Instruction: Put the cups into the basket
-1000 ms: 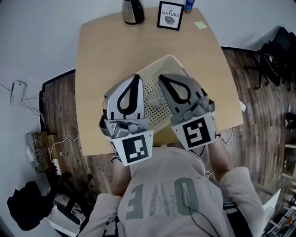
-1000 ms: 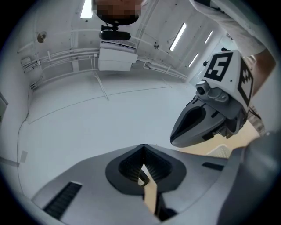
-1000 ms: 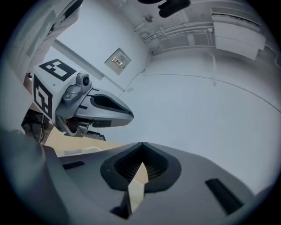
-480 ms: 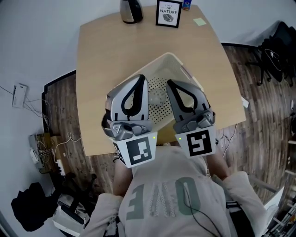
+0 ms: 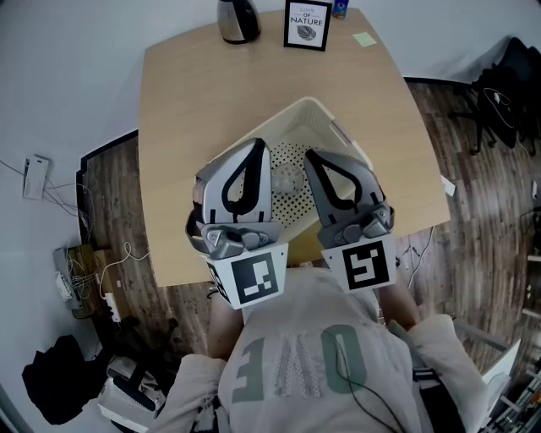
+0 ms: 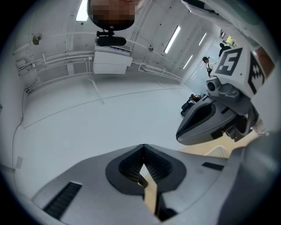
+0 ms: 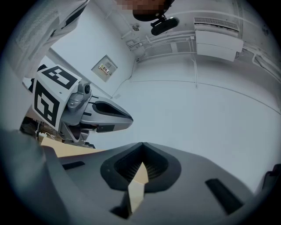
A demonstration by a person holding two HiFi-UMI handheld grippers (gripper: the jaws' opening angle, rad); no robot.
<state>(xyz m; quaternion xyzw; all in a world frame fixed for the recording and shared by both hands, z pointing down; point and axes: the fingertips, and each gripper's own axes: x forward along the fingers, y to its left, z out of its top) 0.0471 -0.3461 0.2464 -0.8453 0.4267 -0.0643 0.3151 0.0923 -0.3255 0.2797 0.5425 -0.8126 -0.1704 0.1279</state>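
A white perforated basket (image 5: 308,107) sits on the wooden table (image 5: 194,101). Inside it lies a clear cup (image 5: 286,178), seen between my two grippers. Side by side over the basket's near half are my left gripper (image 5: 256,145) and my right gripper (image 5: 311,156), both pointing away from me. In the left gripper view the left gripper (image 6: 142,147) has its jaws touching, with nothing between them. The right gripper (image 7: 142,145) looks the same in its own view, shut and empty. Most of the basket's floor is hidden under the grippers.
At the table's far edge stand a dark kettle (image 5: 237,19), a framed print (image 5: 306,25) and a green sticky note (image 5: 365,39). A black chair (image 5: 499,93) stands on the wood floor at the right. Cables and a power strip (image 5: 80,279) lie at the left.
Over the first half second both grippers drew a little closer together over the basket and the right one rolled slightly. Since then nothing has visibly moved. Both stay shut.
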